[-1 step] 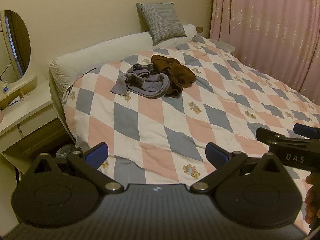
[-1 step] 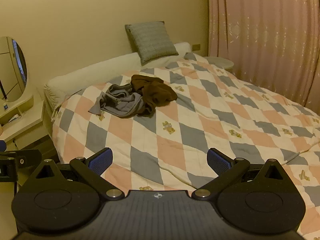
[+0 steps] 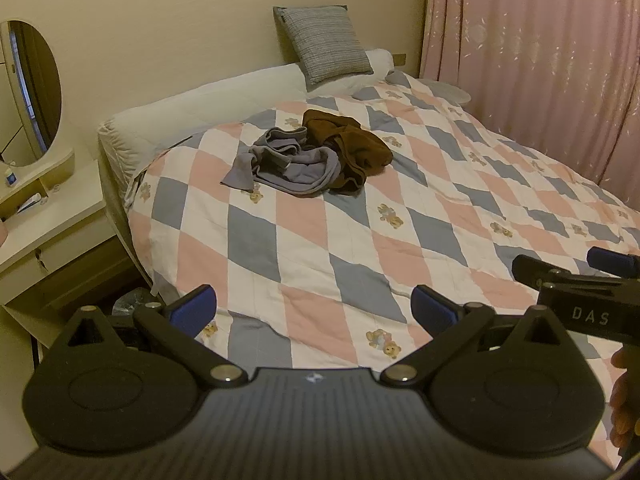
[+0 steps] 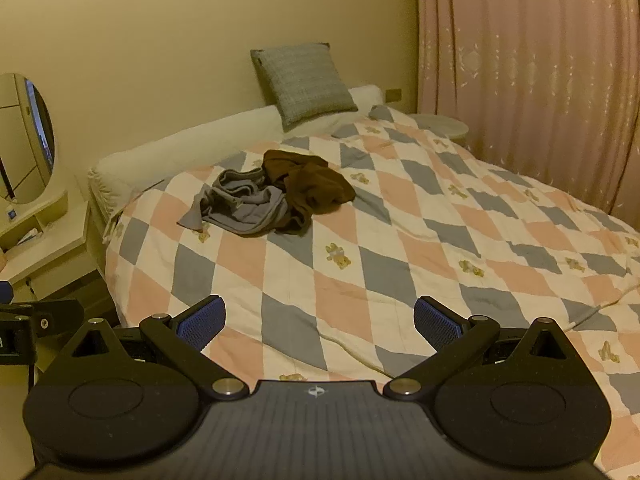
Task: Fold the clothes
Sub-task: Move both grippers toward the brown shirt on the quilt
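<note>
A crumpled grey garment (image 3: 288, 166) (image 4: 244, 206) lies in a heap on the far left part of the bed, and a brown garment (image 3: 352, 148) (image 4: 312, 184) is bunched against its right side, partly overlapping it. My left gripper (image 3: 314, 309) is open and empty near the foot of the bed, well short of the clothes. My right gripper (image 4: 319, 322) is open too, with nothing between its blue pads, equally far from the pile. Part of the right gripper (image 3: 580, 280) shows at the edge of the left wrist view.
A checked pink, grey and white quilt (image 3: 320, 248) covers the bed. A grey cushion (image 3: 326, 42) leans on the wall at the head. Left of the bed stands a dressing table (image 3: 44, 220) with an oval mirror (image 3: 34, 92). Pink curtains (image 3: 540, 60) hang on the right.
</note>
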`<state>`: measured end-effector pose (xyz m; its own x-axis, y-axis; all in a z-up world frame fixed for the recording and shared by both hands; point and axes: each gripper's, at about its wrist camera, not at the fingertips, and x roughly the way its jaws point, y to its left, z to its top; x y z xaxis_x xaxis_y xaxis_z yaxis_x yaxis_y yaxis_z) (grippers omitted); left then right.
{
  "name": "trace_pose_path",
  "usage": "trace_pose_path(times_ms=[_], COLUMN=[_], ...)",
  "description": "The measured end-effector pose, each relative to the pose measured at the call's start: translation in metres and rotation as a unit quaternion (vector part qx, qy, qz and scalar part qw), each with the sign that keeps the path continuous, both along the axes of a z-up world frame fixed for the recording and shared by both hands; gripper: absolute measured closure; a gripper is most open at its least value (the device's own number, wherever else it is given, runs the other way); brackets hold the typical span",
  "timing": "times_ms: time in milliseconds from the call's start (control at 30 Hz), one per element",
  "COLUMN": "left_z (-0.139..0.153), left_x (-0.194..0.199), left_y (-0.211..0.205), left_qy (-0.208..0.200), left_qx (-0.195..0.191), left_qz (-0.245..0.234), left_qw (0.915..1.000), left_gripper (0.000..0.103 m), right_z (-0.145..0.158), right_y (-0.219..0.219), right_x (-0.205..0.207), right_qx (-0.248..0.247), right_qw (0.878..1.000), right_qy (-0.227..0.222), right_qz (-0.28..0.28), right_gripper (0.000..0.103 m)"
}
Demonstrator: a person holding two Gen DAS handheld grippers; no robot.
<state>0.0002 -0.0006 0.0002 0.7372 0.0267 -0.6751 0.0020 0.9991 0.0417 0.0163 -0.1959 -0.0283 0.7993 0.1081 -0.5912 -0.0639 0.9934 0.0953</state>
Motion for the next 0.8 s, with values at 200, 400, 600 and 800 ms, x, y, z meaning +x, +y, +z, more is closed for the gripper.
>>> trace_pose_path(times_ms=[200,400,600,800], left_z=[0.001,-0.003,-0.003,-0.009], left_x=[0.001,0.011,0.012,0.018], left_y=[-0.003,0.008,0.015,0.023], left_qy=[0.000,0.003,0.004,0.014], left_qx=[-0.002,-0.002,0.000,0.000], left_qz=[-0.001,-0.004,-0.009,-0.012], left_qw=[1.0000,1.0000,1.0000,0.9998], left_gripper=[0.001,0.001,0.001,0.001], right_z=[0.000,0.000,0.003,0.001], right_y=[0.004,-0.003,-0.007,-0.010], right_x=[0.001,0.007,0.017,0.024], right_qx=[-0.007,0.004,0.008,0.014], right_qw=[1.000,1.000,1.000,1.000], right_qy=[0.003,0.000,-0.003,-0.006], right_qz=[0.002,0.003,-0.003,-0.008], right_gripper=[0.000,0.000,0.000,0.000])
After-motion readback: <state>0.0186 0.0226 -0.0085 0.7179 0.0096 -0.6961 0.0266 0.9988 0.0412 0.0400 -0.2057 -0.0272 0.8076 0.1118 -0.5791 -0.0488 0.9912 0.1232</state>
